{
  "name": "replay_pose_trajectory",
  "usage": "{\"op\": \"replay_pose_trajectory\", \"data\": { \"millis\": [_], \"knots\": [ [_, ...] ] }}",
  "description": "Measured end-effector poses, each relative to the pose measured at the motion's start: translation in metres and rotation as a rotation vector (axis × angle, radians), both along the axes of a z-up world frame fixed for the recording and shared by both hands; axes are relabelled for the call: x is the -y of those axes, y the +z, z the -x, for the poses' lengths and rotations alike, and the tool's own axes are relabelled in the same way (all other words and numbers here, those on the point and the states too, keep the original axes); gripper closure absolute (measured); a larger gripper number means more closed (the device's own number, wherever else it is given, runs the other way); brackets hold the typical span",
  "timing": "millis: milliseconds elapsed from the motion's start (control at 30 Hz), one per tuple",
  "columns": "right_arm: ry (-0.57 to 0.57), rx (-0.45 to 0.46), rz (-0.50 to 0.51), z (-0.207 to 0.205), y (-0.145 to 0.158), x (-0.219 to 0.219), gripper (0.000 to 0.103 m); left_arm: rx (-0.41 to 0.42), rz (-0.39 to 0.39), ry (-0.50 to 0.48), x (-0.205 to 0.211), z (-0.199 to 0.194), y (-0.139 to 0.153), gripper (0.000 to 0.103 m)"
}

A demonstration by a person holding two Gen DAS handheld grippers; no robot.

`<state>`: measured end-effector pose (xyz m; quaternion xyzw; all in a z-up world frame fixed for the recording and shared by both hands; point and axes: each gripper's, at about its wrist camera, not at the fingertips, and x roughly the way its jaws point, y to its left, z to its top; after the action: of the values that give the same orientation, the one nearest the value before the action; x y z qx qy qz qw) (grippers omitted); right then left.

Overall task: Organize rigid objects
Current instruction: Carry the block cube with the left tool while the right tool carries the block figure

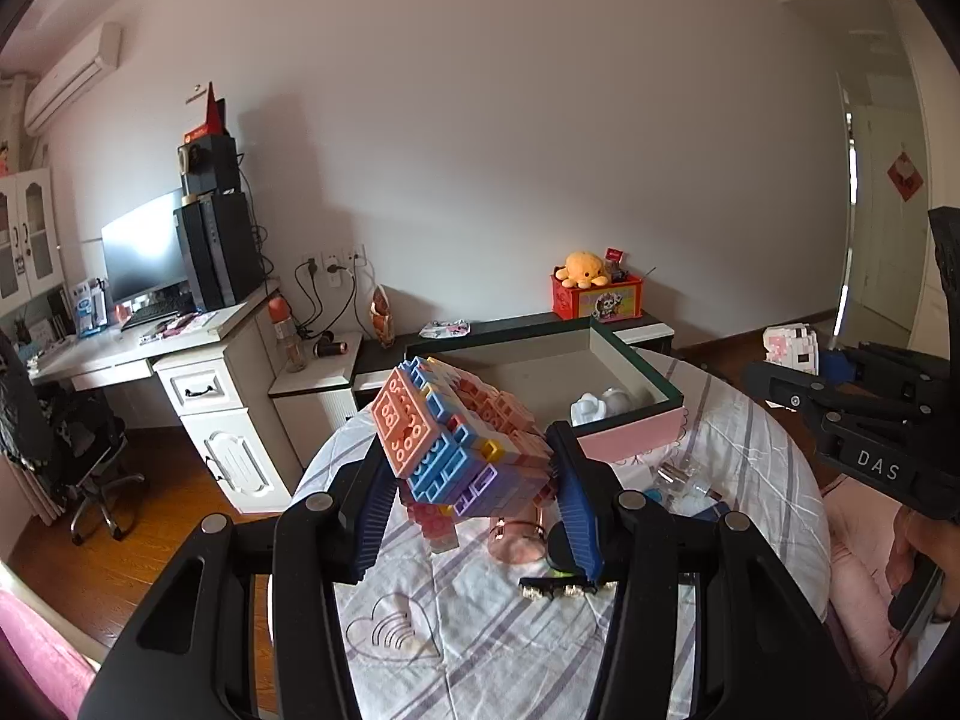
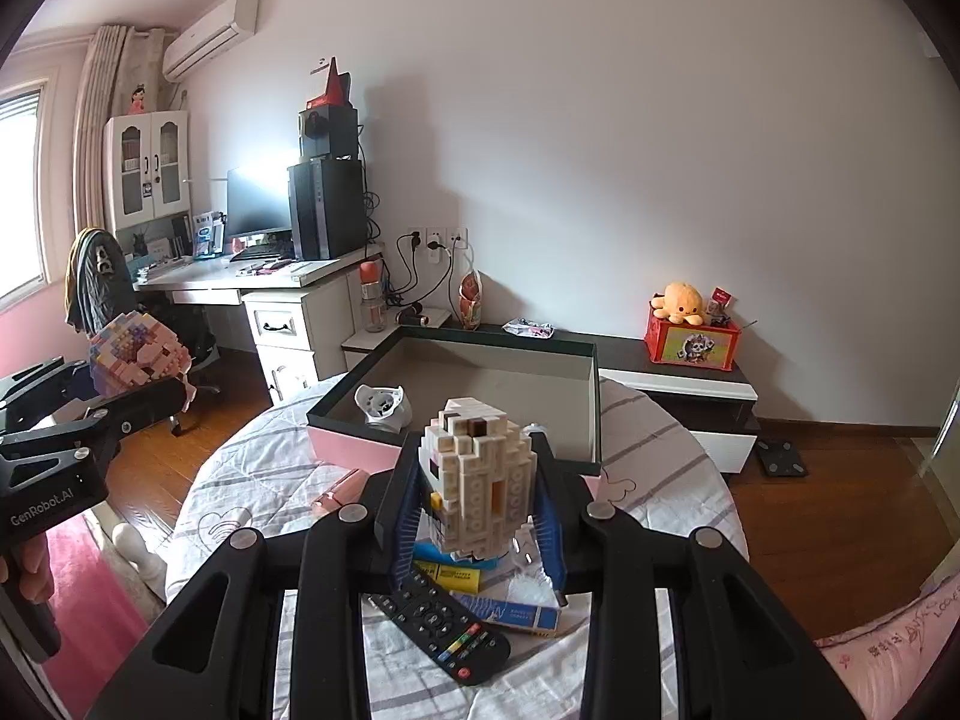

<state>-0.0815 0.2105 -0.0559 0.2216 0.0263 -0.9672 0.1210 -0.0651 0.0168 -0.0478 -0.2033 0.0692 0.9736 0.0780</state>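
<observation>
Care is needed now — each model is hard, studded plastic that can break apart. The left gripper (image 1: 474,480) clamps the pink, blue and purple brick model (image 1: 456,444); the right gripper (image 2: 480,504) clamps the cream-white brick figure (image 2: 477,480). Both hang above the table, near the open dark-rimmed pink box (image 2: 591,396) — they should be lowered gently inside.

A lived-in home bedroom is shown; a study desk (image 2: 252,276) with monitor (image 2: 258,204) is placed at ten o'clock; an air conditioner (image 2: 210,36) is mounted above; a plush octopus (image 2: 681,303) is perched at two o'clock; wood flooring (image 2: 840,510) is laid throughout.
</observation>
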Motion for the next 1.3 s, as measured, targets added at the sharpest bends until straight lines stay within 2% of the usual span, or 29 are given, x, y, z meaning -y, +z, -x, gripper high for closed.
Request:
{"op": "replay_pose_trajectory", "data": {
  "millis": [233, 533, 700, 933, 1300],
  "knots": [
    [-0.011, -0.003, -0.026, 0.026, 0.002, -0.009, 0.07, 0.014, -0.002, -0.047, -0.019, 0.043, 0.003, 0.053],
    [-0.013, 0.05, -0.048, 0.096, -0.009, -0.022, 0.07, 0.093, 0.011, -0.129, -0.052, 0.141, -0.005, 0.053],
    [0.03, 0.114, -0.057, 0.149, -0.023, -0.015, 0.069, 0.172, 0.023, -0.117, -0.068, 0.202, -0.026, 0.053],
    [0.058, 0.219, -0.091, 0.213, -0.053, -0.005, 0.069, 0.267, 0.047, -0.095, -0.085, 0.263, -0.06, 0.053],
    [0.084, 0.322, -0.125, 0.254, -0.091, 0.011, 0.069, 0.339, 0.077, -0.017, -0.083, 0.293, -0.098, 0.053]
  ]
}}
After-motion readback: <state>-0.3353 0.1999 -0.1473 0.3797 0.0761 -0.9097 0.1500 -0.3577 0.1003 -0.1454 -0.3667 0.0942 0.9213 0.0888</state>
